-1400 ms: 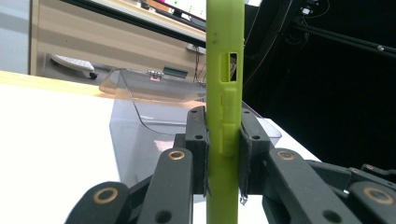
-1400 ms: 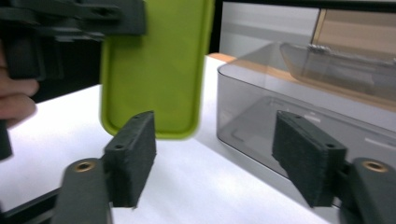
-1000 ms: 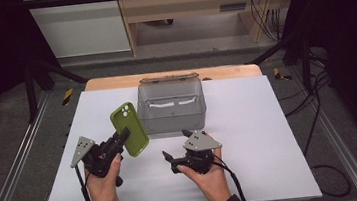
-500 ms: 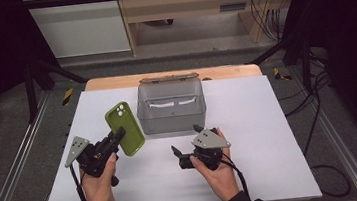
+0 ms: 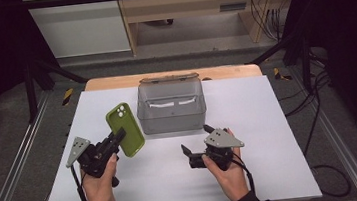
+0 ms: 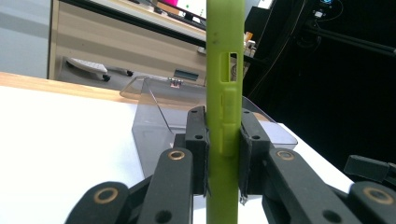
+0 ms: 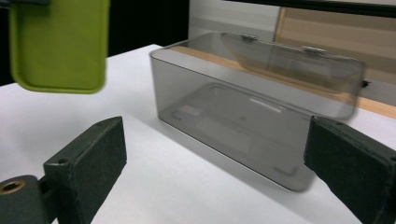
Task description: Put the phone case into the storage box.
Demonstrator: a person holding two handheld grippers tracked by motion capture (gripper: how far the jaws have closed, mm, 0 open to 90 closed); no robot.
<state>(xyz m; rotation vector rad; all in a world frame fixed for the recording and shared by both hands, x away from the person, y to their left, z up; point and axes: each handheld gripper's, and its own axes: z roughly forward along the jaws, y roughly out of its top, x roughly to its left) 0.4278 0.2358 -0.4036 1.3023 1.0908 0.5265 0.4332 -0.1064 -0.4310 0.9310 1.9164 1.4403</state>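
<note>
High view shows the left claw lifting the green phone case above the tabletop beside the grey box; left gripper view shows it clamped only by its thin edges, so it may twist loose; right gripper view shows the right claw wide open, empty.

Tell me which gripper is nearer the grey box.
Left. The left gripper holds the green phone case just beside the grey box; the right gripper, open, sits on the table below it.

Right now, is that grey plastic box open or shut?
Open: the grey box has its lid tipped back behind it, and the inside looks empty.
</note>
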